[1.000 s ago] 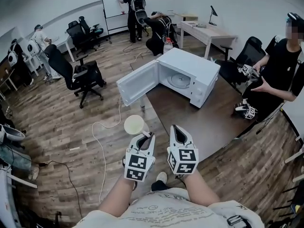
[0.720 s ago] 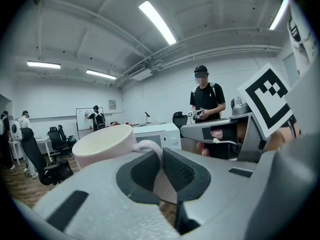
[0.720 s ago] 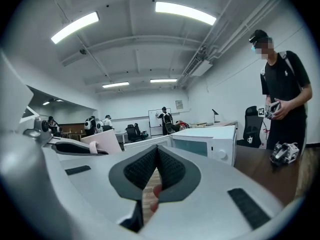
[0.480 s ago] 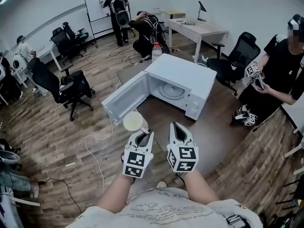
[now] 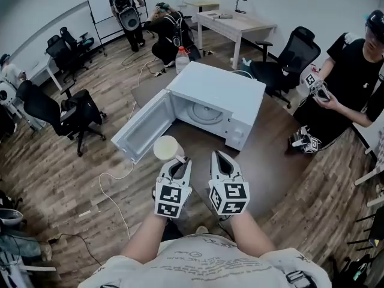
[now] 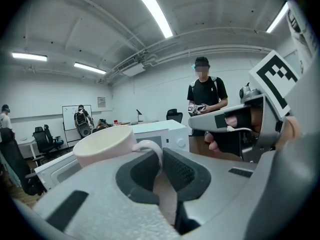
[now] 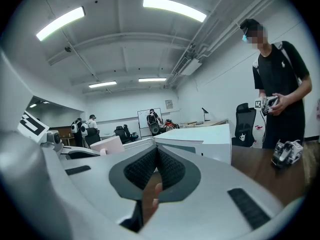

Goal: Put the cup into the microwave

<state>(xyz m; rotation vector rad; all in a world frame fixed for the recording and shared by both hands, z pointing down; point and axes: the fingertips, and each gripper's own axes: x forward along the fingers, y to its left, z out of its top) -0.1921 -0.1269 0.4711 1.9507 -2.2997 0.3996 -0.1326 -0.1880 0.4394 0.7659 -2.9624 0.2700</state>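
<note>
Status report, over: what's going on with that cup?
Left gripper shut on cream ceramic cup handle. Right gripper shut, empty. White microwave, door open, nothing seen blocking.

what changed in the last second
The left gripper has carried the cup forward, closer to the microwave; the cup is now right by the edge of the open door. Unchanged: left gripper shut on the cup's handle, right gripper shut and empty beside it, door open.
</note>
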